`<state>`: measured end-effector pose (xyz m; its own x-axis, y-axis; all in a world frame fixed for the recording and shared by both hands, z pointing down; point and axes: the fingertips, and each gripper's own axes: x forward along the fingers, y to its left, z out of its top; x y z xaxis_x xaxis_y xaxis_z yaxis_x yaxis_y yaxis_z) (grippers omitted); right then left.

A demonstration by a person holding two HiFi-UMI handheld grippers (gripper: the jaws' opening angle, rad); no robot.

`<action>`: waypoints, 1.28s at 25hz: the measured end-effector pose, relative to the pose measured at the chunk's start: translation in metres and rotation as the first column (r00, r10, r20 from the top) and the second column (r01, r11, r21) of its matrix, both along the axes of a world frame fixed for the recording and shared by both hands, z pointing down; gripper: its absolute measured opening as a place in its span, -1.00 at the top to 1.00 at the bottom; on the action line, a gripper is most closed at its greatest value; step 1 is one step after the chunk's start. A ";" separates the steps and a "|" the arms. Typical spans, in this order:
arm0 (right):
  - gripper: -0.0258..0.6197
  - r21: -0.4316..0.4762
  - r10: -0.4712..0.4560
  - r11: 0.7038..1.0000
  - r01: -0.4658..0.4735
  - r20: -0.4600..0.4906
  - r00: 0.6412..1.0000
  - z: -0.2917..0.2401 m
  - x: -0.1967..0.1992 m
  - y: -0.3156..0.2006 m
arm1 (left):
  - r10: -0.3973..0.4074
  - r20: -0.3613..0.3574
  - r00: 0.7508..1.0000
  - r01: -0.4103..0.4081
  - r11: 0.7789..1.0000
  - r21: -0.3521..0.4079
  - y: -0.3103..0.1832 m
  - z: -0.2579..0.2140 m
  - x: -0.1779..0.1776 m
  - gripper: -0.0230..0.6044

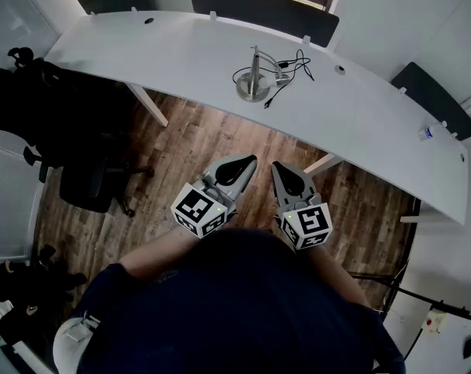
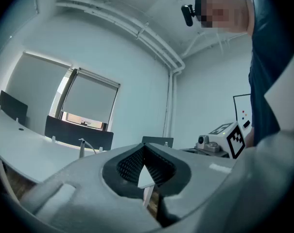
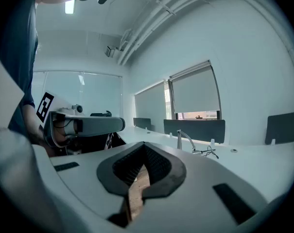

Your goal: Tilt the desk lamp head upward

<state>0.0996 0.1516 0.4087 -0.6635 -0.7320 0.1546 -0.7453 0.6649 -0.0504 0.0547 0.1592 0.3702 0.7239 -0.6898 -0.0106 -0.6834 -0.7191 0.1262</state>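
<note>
A slim silver desk lamp (image 1: 255, 75) stands on a round base on the curved white desk (image 1: 181, 61), its thin head bent over to the right. A black cable (image 1: 293, 70) coils beside it. In the gripper views the desk lamp (image 2: 82, 147) (image 3: 184, 139) appears small and far off. My left gripper (image 1: 247, 162) and right gripper (image 1: 279, 167) hover side by side over the wooden floor, well short of the desk. Both are shut with nothing between the jaws. The left gripper (image 2: 146, 148) points level; the right gripper (image 3: 144, 148) tips slightly down.
A black office chair (image 1: 52, 119) stands at the left beside the desk. Dark partition panels (image 1: 262, 10) line the desk's far edge. A small bottle (image 1: 426, 133) lies at the desk's right end. White desk legs (image 1: 148, 104) reach the wooden floor (image 1: 188, 150).
</note>
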 end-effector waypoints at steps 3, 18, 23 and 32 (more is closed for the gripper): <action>0.90 -0.003 -0.008 1.000 0.008 0.000 1.000 0.001 0.003 -0.002 | -0.006 0.006 1.000 0.006 1.000 -0.001 -0.002 0.001 0.004 0.91; 0.89 0.030 -0.101 0.994 0.101 0.005 0.995 0.013 0.043 -0.015 | -0.131 0.038 0.991 0.132 0.991 -0.020 -0.017 0.016 0.038 0.91; 0.89 0.012 -0.104 0.994 0.104 0.022 0.994 0.025 0.062 -0.024 | -0.193 0.054 0.980 0.195 0.980 -0.043 -0.025 0.027 0.038 0.91; 0.89 0.011 -0.032 0.999 0.032 -0.004 0.999 0.023 0.062 -0.089 | -0.187 0.038 0.982 0.188 0.982 -0.021 -0.096 0.025 0.024 0.91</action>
